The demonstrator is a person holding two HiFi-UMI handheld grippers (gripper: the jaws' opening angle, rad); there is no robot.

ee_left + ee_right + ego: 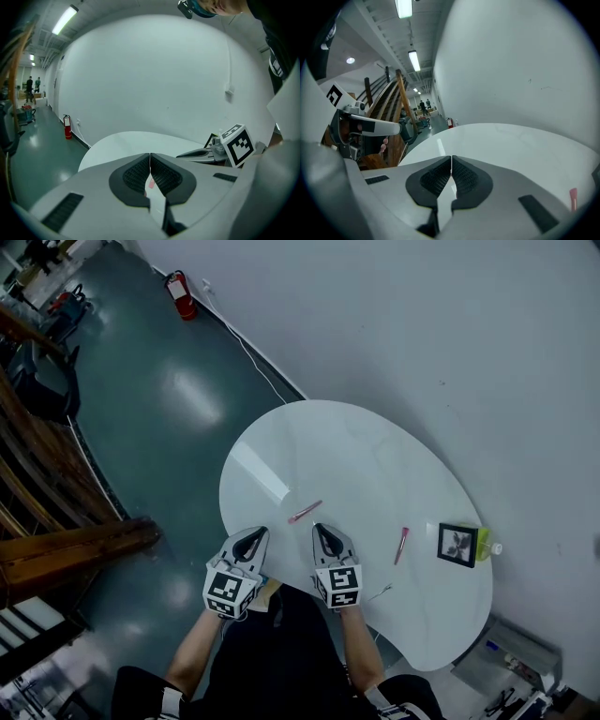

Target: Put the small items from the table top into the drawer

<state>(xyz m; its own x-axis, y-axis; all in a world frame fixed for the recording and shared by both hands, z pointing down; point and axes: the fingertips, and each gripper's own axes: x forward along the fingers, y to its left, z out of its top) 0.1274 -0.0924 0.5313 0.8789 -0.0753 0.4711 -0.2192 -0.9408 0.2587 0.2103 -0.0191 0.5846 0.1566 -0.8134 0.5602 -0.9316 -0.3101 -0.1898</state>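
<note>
A white rounded table (375,465) holds a pink pen (305,512) near its left front and a red pen (401,545) further right. My left gripper (251,538) hangs shut at the table's near left edge, its tips just short of the pink pen, which shows behind the jaws (151,183). My right gripper (325,536) is shut over the table's front, between the two pens; the red pen's end (573,197) sits at its lower right. Neither gripper holds anything. No drawer is visible.
A black-framed picture (457,544) leans at the table's right with a yellow-green bottle (486,545) behind it. A thin wire (380,592) lies near the front edge. A white wall (450,343) backs the table; wooden stairs (56,540) stand at left.
</note>
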